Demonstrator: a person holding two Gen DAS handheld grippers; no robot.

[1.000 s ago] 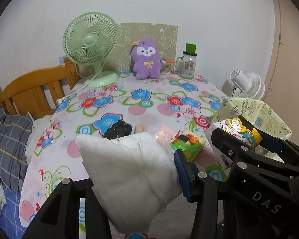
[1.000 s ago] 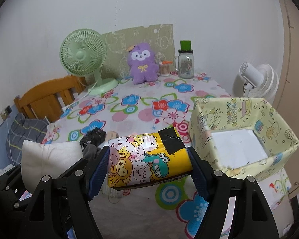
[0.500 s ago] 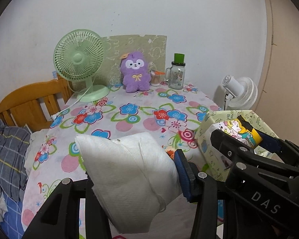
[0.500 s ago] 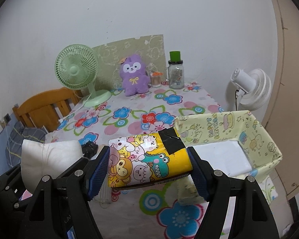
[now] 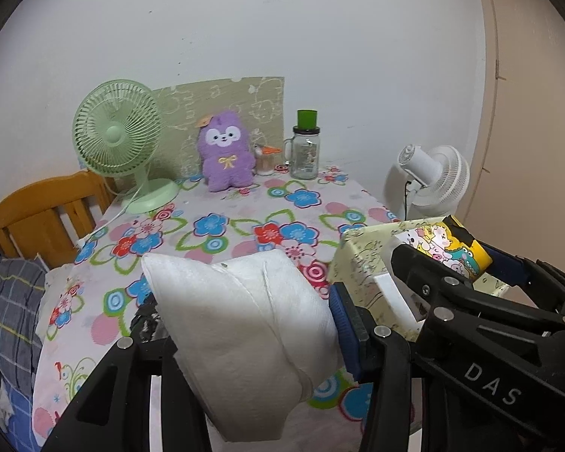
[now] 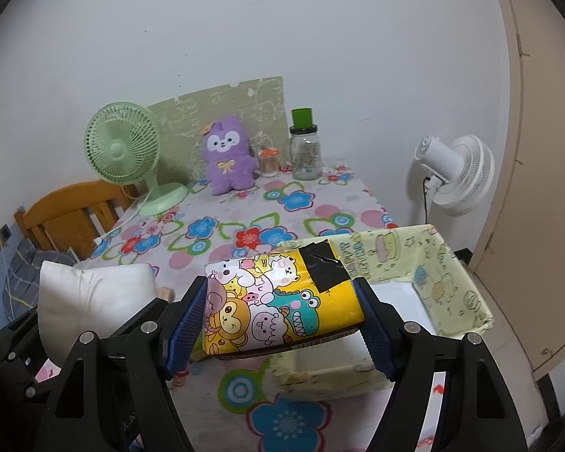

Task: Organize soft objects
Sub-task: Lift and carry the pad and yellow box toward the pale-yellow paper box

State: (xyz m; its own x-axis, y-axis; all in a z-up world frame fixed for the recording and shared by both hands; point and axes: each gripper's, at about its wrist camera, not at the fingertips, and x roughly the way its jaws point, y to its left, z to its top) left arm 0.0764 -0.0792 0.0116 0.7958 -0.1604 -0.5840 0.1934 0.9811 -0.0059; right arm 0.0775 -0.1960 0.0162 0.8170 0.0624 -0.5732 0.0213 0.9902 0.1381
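My left gripper (image 5: 245, 324) is shut on a white soft pack (image 5: 241, 331) and holds it above the near table edge. The pack also shows in the right wrist view (image 6: 94, 297). My right gripper (image 6: 282, 320) is shut on a yellow cartoon-printed tissue pack (image 6: 278, 297), which also shows in the left wrist view (image 5: 452, 248). It hangs over the near left part of a pale yellow printed box (image 6: 444, 293) with a white floor, at the table's right edge. The box also shows in the left wrist view (image 5: 365, 260).
On the floral tablecloth (image 6: 245, 226) stand a green fan (image 6: 128, 154), a purple plush (image 6: 228, 158) and a glass jar with a green lid (image 6: 305, 150) at the back. A white fan (image 6: 455, 173) stands beyond the right edge. A wooden chair (image 6: 71, 214) is at the left.
Both grippers have risen and drawn back from the table with their packs. The yellow box now sits lower and nearer under the right gripper.
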